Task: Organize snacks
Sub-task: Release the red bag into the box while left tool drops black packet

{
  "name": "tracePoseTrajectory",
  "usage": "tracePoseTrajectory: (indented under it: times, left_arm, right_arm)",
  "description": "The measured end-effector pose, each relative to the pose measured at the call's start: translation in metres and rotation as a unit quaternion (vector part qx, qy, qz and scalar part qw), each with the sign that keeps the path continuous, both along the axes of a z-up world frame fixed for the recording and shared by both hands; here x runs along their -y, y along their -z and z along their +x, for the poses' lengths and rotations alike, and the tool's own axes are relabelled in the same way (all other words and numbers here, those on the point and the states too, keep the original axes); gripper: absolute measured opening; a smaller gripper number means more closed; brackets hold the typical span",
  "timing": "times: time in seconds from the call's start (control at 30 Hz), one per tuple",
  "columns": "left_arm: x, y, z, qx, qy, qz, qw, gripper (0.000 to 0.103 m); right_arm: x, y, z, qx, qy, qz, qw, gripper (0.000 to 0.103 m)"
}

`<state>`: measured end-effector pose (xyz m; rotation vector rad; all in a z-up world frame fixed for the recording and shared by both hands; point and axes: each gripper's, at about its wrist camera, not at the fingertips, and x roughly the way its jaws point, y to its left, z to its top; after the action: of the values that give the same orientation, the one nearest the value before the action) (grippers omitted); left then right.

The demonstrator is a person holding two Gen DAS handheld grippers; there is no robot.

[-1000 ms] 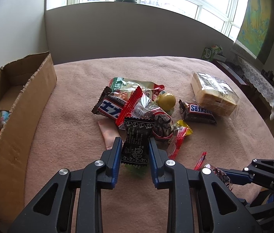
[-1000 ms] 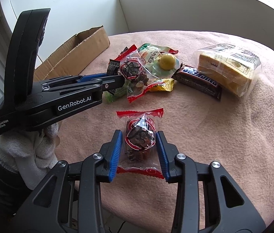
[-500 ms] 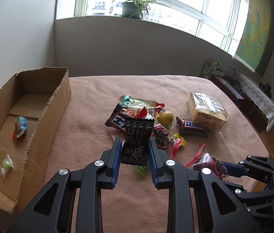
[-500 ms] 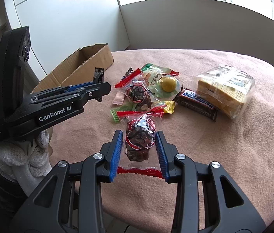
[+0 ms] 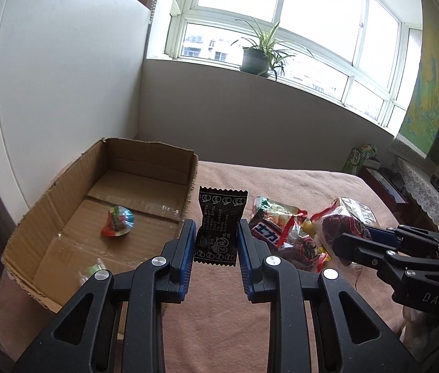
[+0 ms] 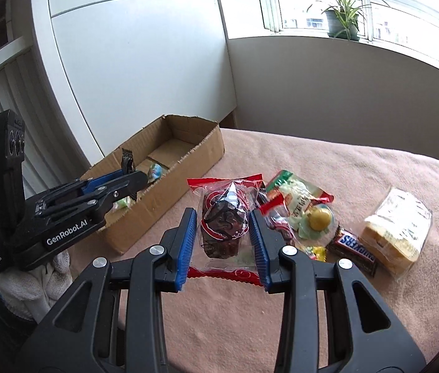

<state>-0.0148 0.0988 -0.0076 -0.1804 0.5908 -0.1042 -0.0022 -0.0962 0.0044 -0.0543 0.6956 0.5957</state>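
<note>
My left gripper (image 5: 214, 242) is shut on a black candy wrapper (image 5: 219, 227), held upright in the air by the near right wall of the cardboard box (image 5: 76, 171). In the right wrist view that gripper (image 6: 130, 183) hangs over the box's (image 6: 188, 161) near end. My right gripper (image 6: 222, 230) is shut on a clear red-edged pack with a dark snack (image 6: 225, 217), lifted above the pink cloth. The same pack (image 5: 342, 227) shows at the right of the left wrist view. Loose snacks (image 6: 300, 208) lie in a heap on the cloth.
The box holds a round colourful candy (image 5: 118, 222) and a small green one (image 5: 91, 270). A Snickers bar (image 6: 351, 248) and a wrapped cake slab (image 6: 396, 236) lie right of the heap. A white-gloved hand (image 6: 32, 283) holds the left tool. A wall and windowsill stand behind.
Both grippers have risen off the cloth with their snacks. The left one has swung left toward the box, whose inside now shows. The right one has lifted its pack clear of the table.
</note>
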Motion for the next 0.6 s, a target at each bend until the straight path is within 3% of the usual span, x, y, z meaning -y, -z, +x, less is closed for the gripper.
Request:
tracePoseTrajectory:
  times: [0.27,0.6]
  left_arm:
    - [-0.056,0.000,-0.010,0.010,-0.065,-0.011,0.9977,0.025]
    - [-0.083,0.012,-0.008,-0.004,-0.103,0.001,0.9947,0.025]
  right_arm:
    - [-0.067,-0.020,0.042,0.009,-0.036,0.025,0.999,0.036]
    - [-0.142,0.008,0.085,-0.028,-0.061,0.017,0.998,0.036]
